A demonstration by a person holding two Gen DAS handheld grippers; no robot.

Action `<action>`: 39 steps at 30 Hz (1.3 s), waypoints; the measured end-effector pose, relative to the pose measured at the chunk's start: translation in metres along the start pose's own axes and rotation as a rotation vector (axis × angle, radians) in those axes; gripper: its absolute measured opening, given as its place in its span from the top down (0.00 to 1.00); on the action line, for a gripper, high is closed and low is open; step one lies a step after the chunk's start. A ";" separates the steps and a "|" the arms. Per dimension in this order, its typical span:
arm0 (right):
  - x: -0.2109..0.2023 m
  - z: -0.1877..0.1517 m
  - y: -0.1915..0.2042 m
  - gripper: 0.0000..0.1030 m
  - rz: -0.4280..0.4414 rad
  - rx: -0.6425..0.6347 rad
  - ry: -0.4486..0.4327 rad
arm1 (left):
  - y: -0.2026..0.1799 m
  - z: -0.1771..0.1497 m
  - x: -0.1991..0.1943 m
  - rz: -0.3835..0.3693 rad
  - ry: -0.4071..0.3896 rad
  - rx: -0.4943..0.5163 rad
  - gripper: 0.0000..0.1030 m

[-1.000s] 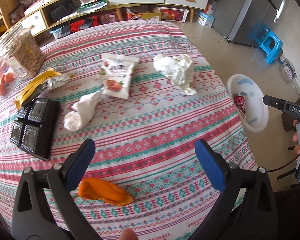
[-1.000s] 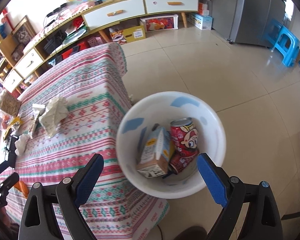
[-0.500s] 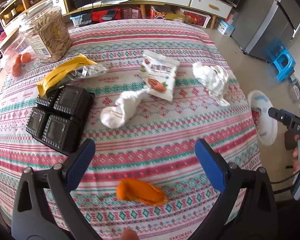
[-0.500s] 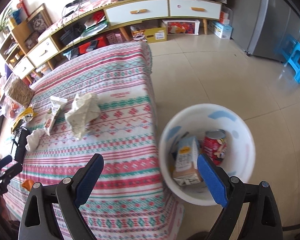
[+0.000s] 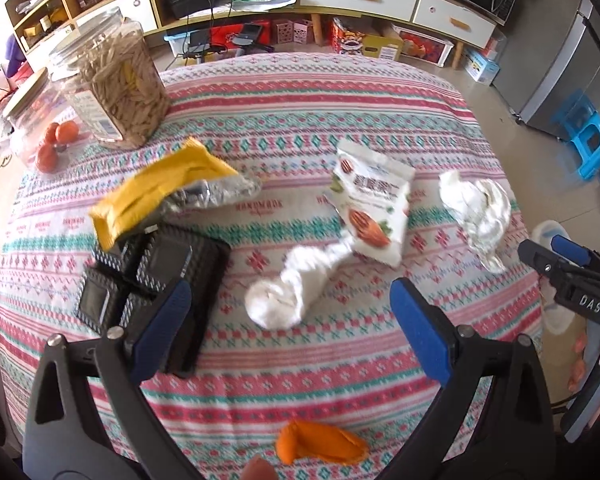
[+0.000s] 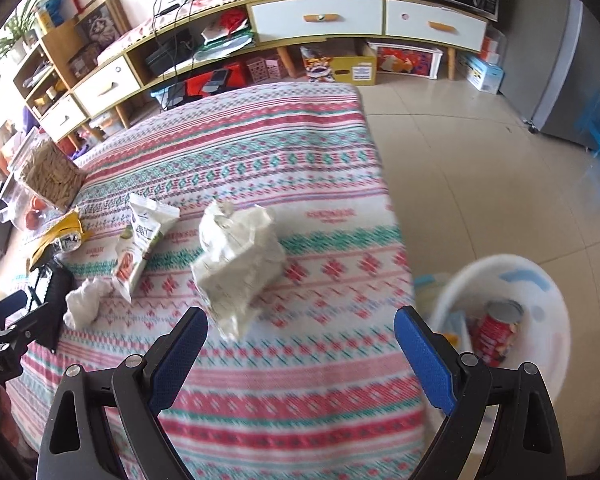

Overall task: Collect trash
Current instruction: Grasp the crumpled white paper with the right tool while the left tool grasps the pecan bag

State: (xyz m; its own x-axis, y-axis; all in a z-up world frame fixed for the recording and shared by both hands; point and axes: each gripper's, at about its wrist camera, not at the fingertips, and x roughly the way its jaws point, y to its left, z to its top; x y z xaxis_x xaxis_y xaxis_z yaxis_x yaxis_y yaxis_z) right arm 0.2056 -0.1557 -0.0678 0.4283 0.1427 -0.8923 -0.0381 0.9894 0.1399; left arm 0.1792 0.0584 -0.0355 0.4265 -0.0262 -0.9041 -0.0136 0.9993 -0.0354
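Trash lying on patterned tablecloth (image 5: pixel 300 380), left to right: yellow wrapper (image 5: pixel 156 188), black tray (image 5: pixel 156 276), white wad (image 5: pixel 288 292), snack packet (image 5: pixel 372 208), crumpled paper (image 6: pixel 236 256); white bin (image 6: pixel 540 280) sitting on floor just beside the table. Left gripper (image 5: pixel 290 324) and right gripper (image 6: pixel 300 356) both hovering released, empty. Risk: light paper slipping off the edge if nudged

A pink, teal and white patterned cloth (image 5: pixel 300 128) covers the tabletop. On it lie an orange peel (image 5: pixel 320 446), a yellow foil wrapper (image 5: pixel 160 192) and a black textured plastic tray (image 5: pixel 156 284).
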 end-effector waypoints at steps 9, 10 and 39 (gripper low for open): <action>0.039 0.020 0.021 0.14 0.013 -0.007 -0.005 | 0.007 0.030 0.027 0.015 0.006 -0.074 0.03; 0.042 0.022 0.022 0.19 0.015 -0.010 -0.003 | 0.007 0.032 0.030 0.013 0.010 -0.079 0.03; 0.021 0.015 -0.032 0.51 0.000 0.014 0.017 | -0.056 0.041 0.082 -0.139 0.012 0.069 0.29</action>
State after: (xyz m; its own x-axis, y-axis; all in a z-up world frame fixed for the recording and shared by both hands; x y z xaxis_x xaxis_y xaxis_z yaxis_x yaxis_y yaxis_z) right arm 0.2292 -0.1850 -0.0846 0.4126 0.1432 -0.8996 -0.0256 0.9890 0.1457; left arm 0.2514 0.0018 -0.0901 0.4096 -0.1641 -0.8974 0.1067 0.9855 -0.1316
